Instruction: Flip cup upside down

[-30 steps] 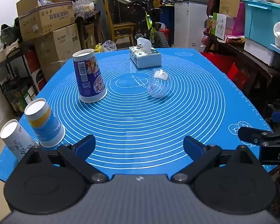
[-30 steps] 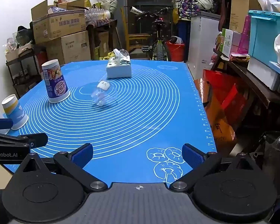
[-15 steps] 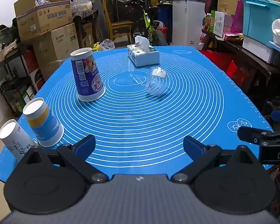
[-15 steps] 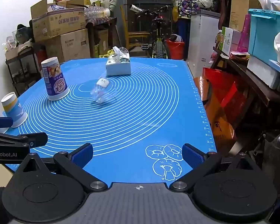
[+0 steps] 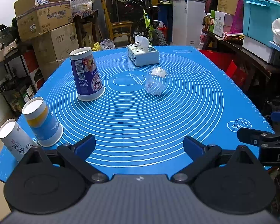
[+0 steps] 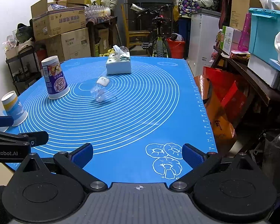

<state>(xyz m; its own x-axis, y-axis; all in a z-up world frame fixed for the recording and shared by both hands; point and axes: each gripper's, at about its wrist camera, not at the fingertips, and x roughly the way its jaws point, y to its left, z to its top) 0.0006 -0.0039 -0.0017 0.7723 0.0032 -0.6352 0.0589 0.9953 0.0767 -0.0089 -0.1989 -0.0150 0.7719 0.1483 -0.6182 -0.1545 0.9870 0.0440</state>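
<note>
A clear plastic cup (image 5: 155, 83) lies on its side near the middle of the blue mat (image 5: 140, 115); it also shows in the right wrist view (image 6: 102, 91). A tall purple cup (image 5: 86, 74) stands upside down left of it, also in the right wrist view (image 6: 55, 80). Two smaller paper cups, a blue and yellow one (image 5: 42, 121) and a white one (image 5: 15, 139), stand upside down at the mat's near left corner. My left gripper (image 5: 139, 146) is open and empty over the near edge. My right gripper (image 6: 138, 154) is open and empty at the near right.
A tissue box (image 5: 142, 55) stands at the far side of the mat. Cardboard boxes (image 5: 46, 24) are stacked beyond the table's left. A bicycle (image 5: 149, 24) and a white cabinet (image 5: 186, 20) stand behind. Shelves with bins (image 5: 261, 18) line the right.
Both grippers have barely shifted, the views rising slightly. Nothing on the mat has moved.
</note>
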